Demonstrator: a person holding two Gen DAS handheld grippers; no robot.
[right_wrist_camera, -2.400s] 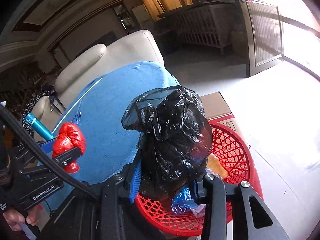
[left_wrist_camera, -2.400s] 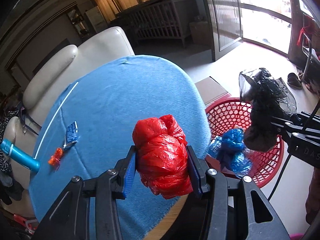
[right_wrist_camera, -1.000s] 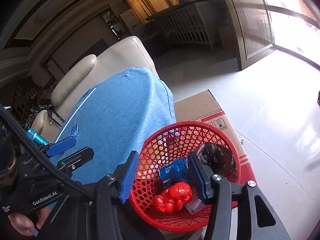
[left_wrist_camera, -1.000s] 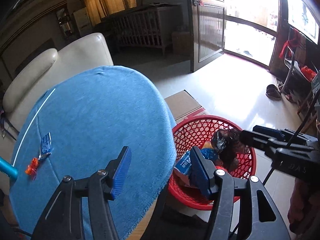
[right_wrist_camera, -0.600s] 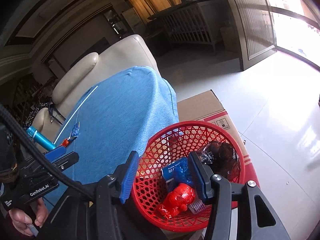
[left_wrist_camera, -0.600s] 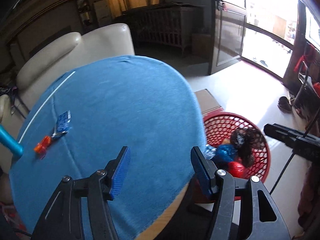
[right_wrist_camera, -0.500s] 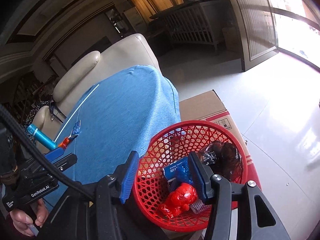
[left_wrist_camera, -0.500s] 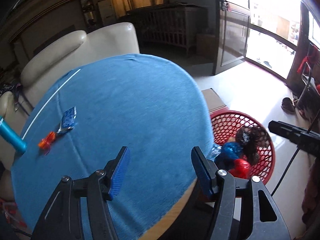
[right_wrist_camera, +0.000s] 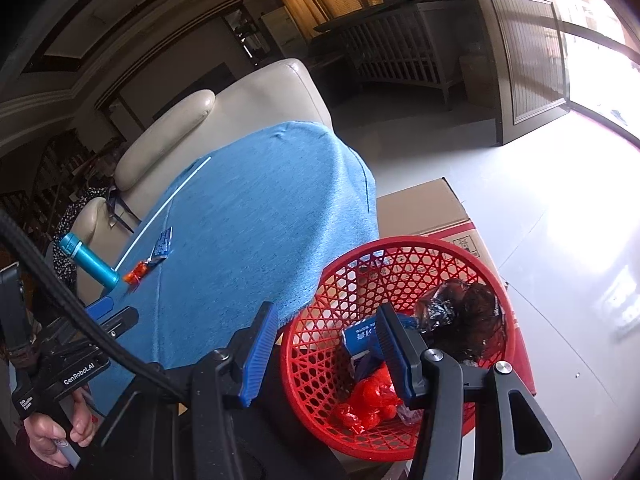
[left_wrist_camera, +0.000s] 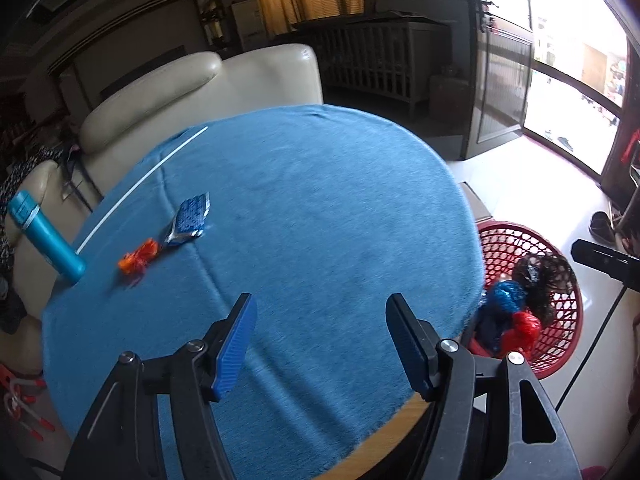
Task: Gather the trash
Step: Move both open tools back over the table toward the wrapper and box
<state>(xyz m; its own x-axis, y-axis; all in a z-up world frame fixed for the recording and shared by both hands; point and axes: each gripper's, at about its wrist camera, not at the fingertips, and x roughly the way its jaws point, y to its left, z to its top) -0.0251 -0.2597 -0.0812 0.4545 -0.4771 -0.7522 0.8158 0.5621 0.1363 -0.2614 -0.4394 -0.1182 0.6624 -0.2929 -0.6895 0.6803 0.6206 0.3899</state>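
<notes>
My left gripper (left_wrist_camera: 322, 346) is open and empty above the near part of the blue-clothed round table (left_wrist_camera: 304, 200). On the table's left lie an orange wrapper (left_wrist_camera: 138, 260) and a blue foil wrapper (left_wrist_camera: 190, 220). My right gripper (right_wrist_camera: 324, 352) is open and empty above the near rim of the red mesh basket (right_wrist_camera: 404, 254) on the floor. In the basket lie a red bag (right_wrist_camera: 370, 402), a black bag (right_wrist_camera: 466, 328) and blue packets (right_wrist_camera: 358, 336). The basket (left_wrist_camera: 560, 320) also shows right of the table in the left wrist view.
A teal bottle (left_wrist_camera: 44, 236) lies at the table's left edge beside a white straw (left_wrist_camera: 140, 182). A cream sofa (left_wrist_camera: 192, 84) stands behind the table. A cardboard box (right_wrist_camera: 424, 208) sits behind the basket. Shoes (left_wrist_camera: 604, 226) lie on the pale floor near the bright doorway.
The red bag and black bag left both grippers and now lie in the basket. Both grippers have opened. The left gripper has swung back left over the table.
</notes>
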